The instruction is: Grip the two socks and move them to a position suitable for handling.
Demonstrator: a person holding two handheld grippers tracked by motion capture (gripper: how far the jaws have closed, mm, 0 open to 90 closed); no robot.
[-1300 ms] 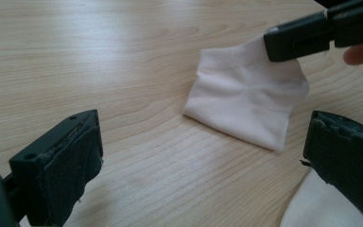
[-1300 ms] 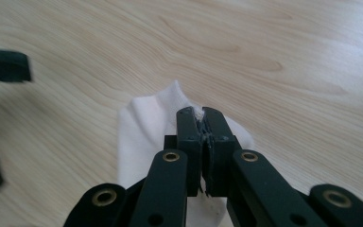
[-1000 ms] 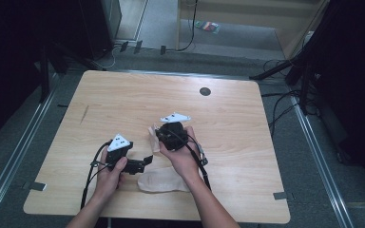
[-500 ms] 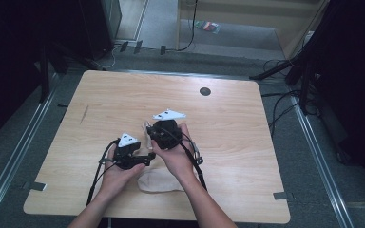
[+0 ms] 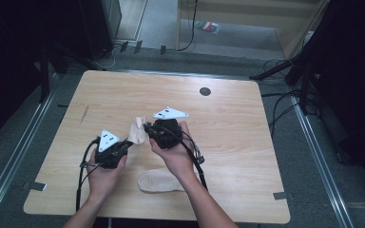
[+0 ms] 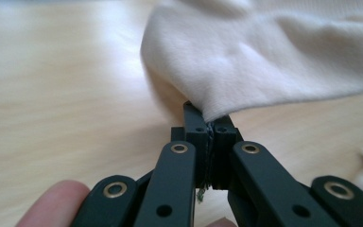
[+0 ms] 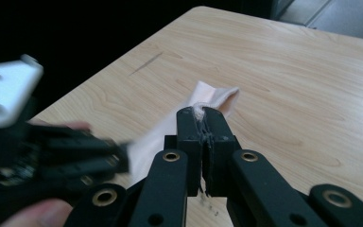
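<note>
Both grippers now sit farther up the table (image 5: pixel 247 142), lifting 1 beige sock (image 5: pixel 137 130); left gripper (image 5: pixel 129 144) and right gripper (image 5: pixel 146 127) each clamp its edge, while another sock (image 5: pixel 159 182) lies near the person's wrist.

Your table (image 5: pixel 247 142) is pale wood-grain laminate, smooth with a soft sheen. The sock (image 6: pixel 274 52) you hold is matt, finely knitted beige cloth, as is the second sock (image 5: pixel 159 182). Your left gripper (image 6: pixel 210 130) and right gripper (image 7: pixel 204 124) have matt black plastic jaws with brass-coloured metal rivets.
</note>
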